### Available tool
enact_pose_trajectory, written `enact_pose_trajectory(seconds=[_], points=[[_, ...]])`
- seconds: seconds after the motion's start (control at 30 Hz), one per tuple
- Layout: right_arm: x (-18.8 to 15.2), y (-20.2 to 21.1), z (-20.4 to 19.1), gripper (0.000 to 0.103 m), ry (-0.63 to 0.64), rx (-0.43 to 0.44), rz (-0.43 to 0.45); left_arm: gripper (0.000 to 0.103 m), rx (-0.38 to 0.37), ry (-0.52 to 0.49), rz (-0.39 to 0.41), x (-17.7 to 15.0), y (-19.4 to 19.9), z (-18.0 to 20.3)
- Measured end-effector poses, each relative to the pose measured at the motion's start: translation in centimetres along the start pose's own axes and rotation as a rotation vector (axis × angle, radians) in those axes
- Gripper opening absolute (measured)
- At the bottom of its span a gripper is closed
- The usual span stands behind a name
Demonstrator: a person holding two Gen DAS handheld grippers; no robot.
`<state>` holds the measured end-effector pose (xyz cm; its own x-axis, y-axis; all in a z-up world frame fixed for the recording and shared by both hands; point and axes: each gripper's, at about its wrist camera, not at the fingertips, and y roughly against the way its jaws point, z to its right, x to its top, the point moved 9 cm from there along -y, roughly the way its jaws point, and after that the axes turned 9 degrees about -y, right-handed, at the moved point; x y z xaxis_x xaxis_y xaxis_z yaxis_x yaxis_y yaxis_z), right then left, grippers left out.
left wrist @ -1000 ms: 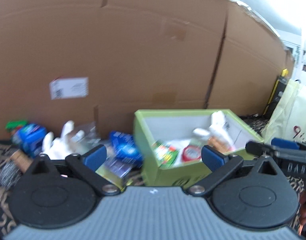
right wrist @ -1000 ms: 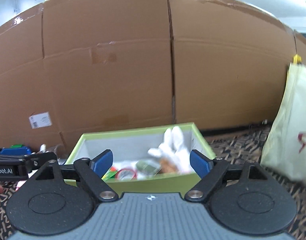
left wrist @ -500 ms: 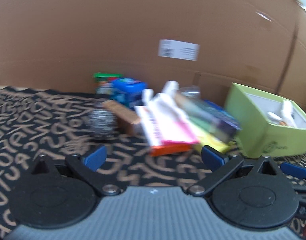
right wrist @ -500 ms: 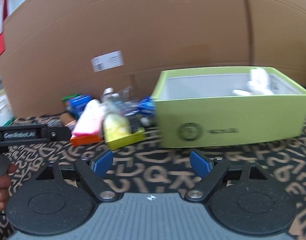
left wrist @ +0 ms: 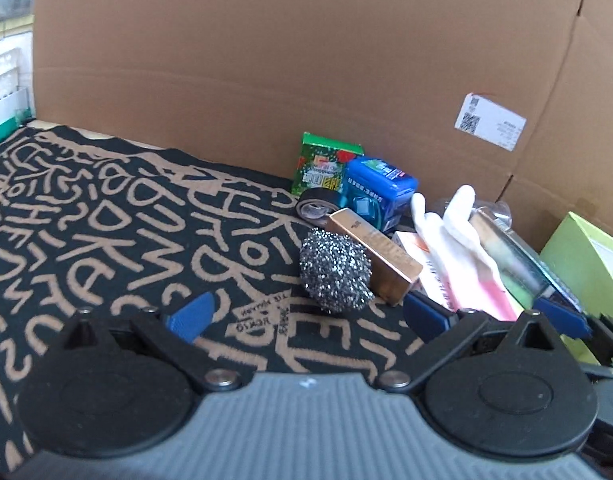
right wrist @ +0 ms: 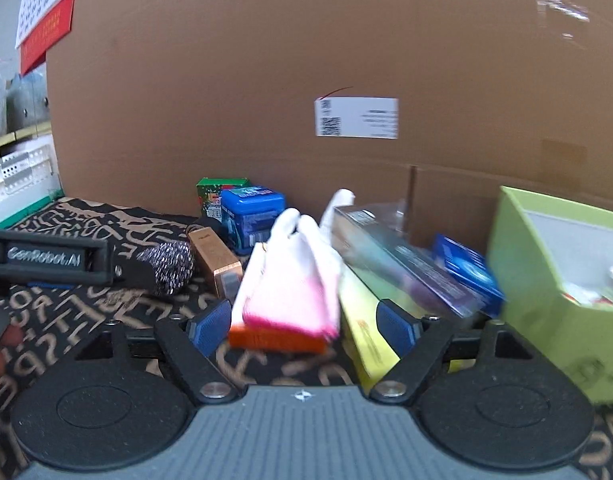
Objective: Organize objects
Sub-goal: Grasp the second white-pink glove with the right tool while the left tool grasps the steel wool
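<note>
The left gripper [left wrist: 306,318] is spread wide and holds nothing, its fingers low over the patterned cloth [left wrist: 106,232] with the steel wool ball [left wrist: 335,276] just beyond them. The right gripper [right wrist: 304,326] is likewise spread and empty, the white-and-pink glove [right wrist: 302,276] on an orange-edged packet [right wrist: 278,340] ahead between its fingers. Further right stands the green box [right wrist: 546,280], holding small items, against the far cardboard wall [right wrist: 306,60]

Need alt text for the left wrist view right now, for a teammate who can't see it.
The open left gripper faces a steel wool ball on a black-and-tan patterned cloth. Behind the ball lie a copper box, a tape roll, a blue box and a white glove, before a cardboard wall.
</note>
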<state>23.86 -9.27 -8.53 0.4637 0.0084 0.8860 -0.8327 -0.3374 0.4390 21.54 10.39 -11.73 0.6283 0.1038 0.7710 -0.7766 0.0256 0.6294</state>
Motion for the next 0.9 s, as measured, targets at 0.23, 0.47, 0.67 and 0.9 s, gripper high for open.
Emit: enact_pose_trajectory(seconds=[0.23, 0.47, 0.67, 0.9], points=[[-0.2, -3.0, -0.7, 0.044, 0.018, 0.048, -0.068, 0.086, -0.033, -0.041, -0.030, 0.8, -2.5, 0.6], [0.5, 0.2, -1.6, 0.016, 0.058, 0.095, -0.029, 0.030, -0.090, -0.044, -0.085, 0.3, -3.0, 0.8], [0.0, 6.7, -0.1, 0.016, 0.045, 0.143, 0.007, 0.027, -0.144, -0.108, -0.101, -2.2, 1.2, 1.4], [-5.0, 11.5, 2.5, 0.019, 0.003, 0.173, -0.151, 0.042, -0.173, -0.275, -0.117, -6.9, 5.6, 3.6]])
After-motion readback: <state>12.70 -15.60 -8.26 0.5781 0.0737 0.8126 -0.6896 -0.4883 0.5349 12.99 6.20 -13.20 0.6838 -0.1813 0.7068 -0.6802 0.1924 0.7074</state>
